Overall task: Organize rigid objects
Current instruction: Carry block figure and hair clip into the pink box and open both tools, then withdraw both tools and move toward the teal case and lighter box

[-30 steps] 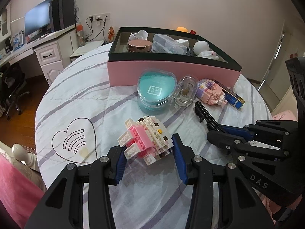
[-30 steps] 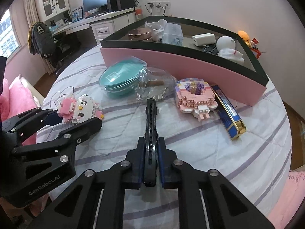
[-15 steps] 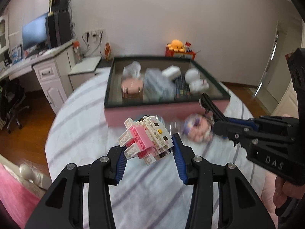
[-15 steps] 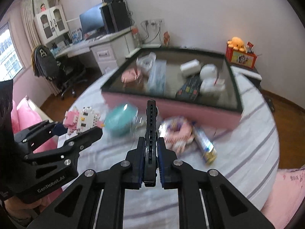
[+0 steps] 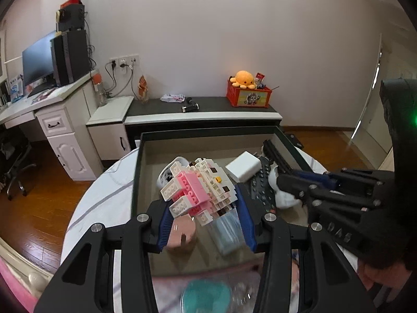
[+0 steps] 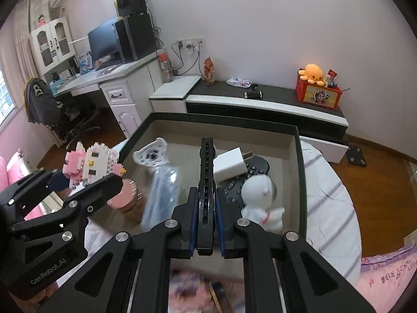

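Observation:
My left gripper [image 5: 202,208] is shut on a pink and white brick figure [image 5: 198,190] and holds it in the air above the near left part of the open box [image 5: 136,172]. The figure also shows in the right wrist view [image 6: 90,165]. My right gripper [image 6: 206,208] is shut on a long black comb-like bar [image 6: 206,180] and holds it above the middle of the box [image 6: 299,172]. The box holds a white charger [image 6: 230,167], a white doll [image 6: 260,198], a black remote [image 6: 245,174], a clear case [image 6: 163,193] and a pink round tin [image 6: 125,198].
The box stands on a round table with a striped cloth [image 6: 328,208]. A teal round box [image 5: 206,296] lies blurred on the table below my left gripper. A low black cabinet [image 5: 203,116] and a white desk [image 5: 54,120] stand behind. A wooden floor surrounds the table.
Both grippers have risen from the table and moved forward over the box, each carrying its object. The table items in front of the box have dropped to the bottom edge of both views.

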### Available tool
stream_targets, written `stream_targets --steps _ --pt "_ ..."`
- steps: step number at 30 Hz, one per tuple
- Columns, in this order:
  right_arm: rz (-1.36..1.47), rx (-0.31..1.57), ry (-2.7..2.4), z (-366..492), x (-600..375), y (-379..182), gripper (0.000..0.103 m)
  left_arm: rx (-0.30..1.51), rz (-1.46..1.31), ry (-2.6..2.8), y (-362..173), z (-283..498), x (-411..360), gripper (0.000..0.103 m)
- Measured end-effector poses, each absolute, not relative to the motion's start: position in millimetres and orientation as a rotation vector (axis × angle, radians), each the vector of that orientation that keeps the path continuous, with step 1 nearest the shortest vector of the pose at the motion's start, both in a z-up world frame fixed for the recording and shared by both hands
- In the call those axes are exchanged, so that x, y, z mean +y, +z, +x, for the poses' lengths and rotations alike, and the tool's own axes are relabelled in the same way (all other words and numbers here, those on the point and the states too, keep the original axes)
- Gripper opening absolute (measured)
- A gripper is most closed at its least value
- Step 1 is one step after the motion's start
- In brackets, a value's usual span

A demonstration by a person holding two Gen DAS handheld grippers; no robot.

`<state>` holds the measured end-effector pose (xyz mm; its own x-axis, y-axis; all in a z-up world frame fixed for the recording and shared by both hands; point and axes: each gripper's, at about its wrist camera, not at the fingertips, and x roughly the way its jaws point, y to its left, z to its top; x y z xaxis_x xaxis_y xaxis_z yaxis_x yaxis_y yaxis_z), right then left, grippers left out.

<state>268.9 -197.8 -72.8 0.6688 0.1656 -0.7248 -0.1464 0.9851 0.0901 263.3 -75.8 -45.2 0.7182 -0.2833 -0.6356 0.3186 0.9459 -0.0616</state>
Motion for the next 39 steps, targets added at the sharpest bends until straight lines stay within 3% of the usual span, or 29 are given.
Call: stream_targets --steps 18,23,25,26,27,33,39 --pt "0.01 0.925 0.143 320 -201 -123 0.014 0.778 0.074 -0.328 -83 322 -91 0.046" --pt "0.004 0.907 0.12 318 -207 -121 0.046 0.768 0.083 -0.302 -80 319 -87 0.062" --pt "0.023 0.894 0.112 316 -213 -117 0.065 0.751 0.057 -0.296 -76 316 -79 0.077" --pt "0.026 0.881 0.111 314 -216 -115 0.07 0.74 0.042 -0.291 -72 315 -75 0.095" --pt "0.033 0.871 0.116 312 -217 -112 0.082 0.715 0.025 -0.289 -67 310 -70 0.103" --pt "0.077 0.826 0.104 299 -225 -96 0.086 0.655 0.015 -0.275 -47 288 -62 0.103" --pt "0.104 0.759 0.109 268 -227 -73 0.103 0.605 0.005 -0.246 -25 246 -55 0.103"
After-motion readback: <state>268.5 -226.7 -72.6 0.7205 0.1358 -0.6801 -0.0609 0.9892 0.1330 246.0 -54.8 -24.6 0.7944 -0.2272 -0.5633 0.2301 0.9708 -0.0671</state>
